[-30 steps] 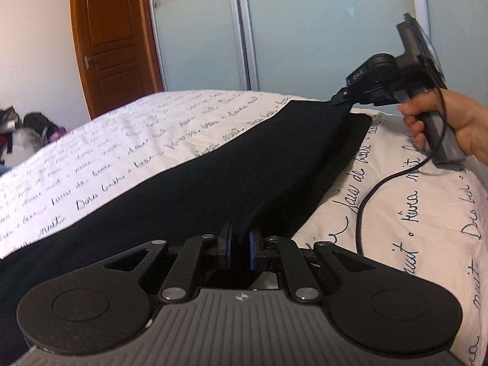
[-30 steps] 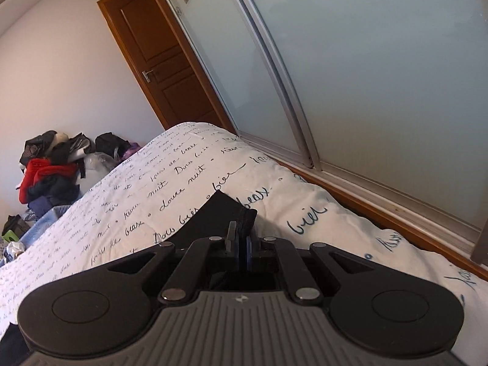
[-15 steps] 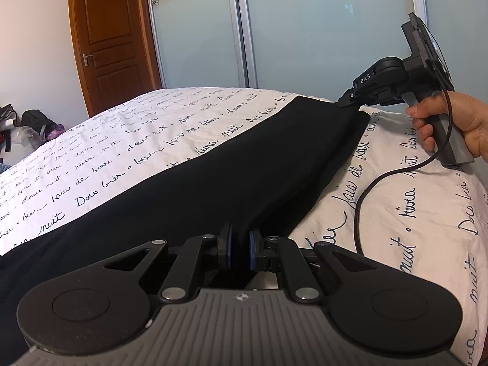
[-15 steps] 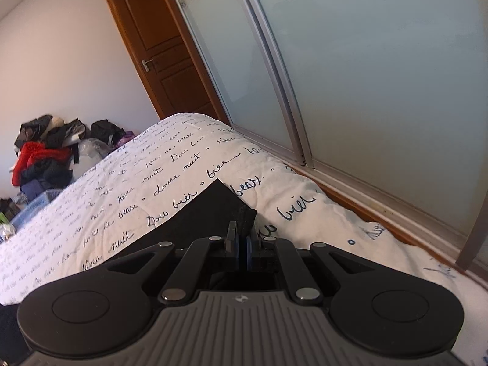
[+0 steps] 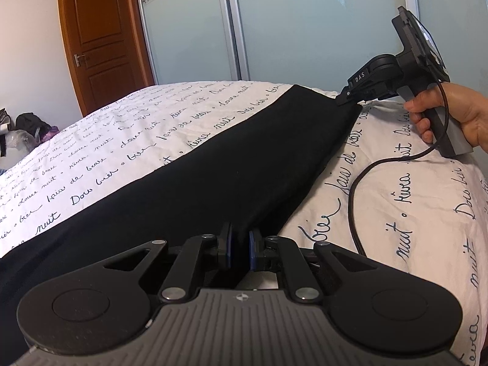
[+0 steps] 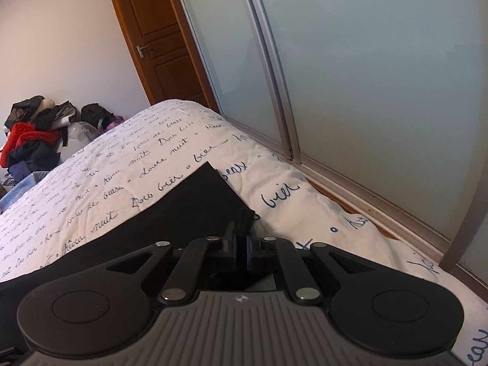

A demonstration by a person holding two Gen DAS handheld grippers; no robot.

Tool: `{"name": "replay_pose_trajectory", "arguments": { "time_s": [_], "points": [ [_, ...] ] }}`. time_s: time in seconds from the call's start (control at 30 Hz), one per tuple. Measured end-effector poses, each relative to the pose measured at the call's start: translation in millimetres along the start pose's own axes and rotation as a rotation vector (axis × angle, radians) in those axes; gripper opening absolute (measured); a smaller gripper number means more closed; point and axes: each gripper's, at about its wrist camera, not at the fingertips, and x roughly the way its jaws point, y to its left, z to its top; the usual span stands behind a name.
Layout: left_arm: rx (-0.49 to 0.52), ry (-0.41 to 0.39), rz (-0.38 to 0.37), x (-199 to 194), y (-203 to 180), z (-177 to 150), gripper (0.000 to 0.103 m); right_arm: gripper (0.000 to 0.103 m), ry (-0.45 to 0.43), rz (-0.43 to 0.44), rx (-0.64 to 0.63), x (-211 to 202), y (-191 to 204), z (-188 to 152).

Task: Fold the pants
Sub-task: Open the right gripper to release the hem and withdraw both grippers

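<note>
The black pants [image 5: 231, 164] lie stretched flat across the white bedspread [image 5: 396, 213] printed with blue script. My left gripper [image 5: 239, 241] is shut on the near edge of the pants. My right gripper [image 6: 242, 238] is shut on the far hem corner of the pants [image 6: 189, 210], held low over the bed. In the left wrist view the right gripper [image 5: 344, 100] shows at the upper right, pinching that corner, with a hand on its handle.
A black cable [image 5: 360, 189] trails from the right gripper over the bedspread. Sliding frosted wardrobe doors [image 6: 366, 76] run along the far side of the bed. A wooden door [image 5: 103, 36] and a pile of clothes [image 6: 33, 134] stand at the left.
Both grippers have lowered the pants toward the bed; the fabric now lies flatter and straighter. The right gripper has dropped closer to the bedspread. Both stay shut.
</note>
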Motion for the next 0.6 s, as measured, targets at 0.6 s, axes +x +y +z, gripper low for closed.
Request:
{"name": "replay_pose_trajectory", "arguments": {
  "time_s": [0.6],
  "points": [
    [0.040, -0.007, -0.019, -6.2, -7.4, 1.6, 0.023, 0.022, -0.103, 0.020, -0.055, -33.7, 7.5, -0.5]
  ]
}}
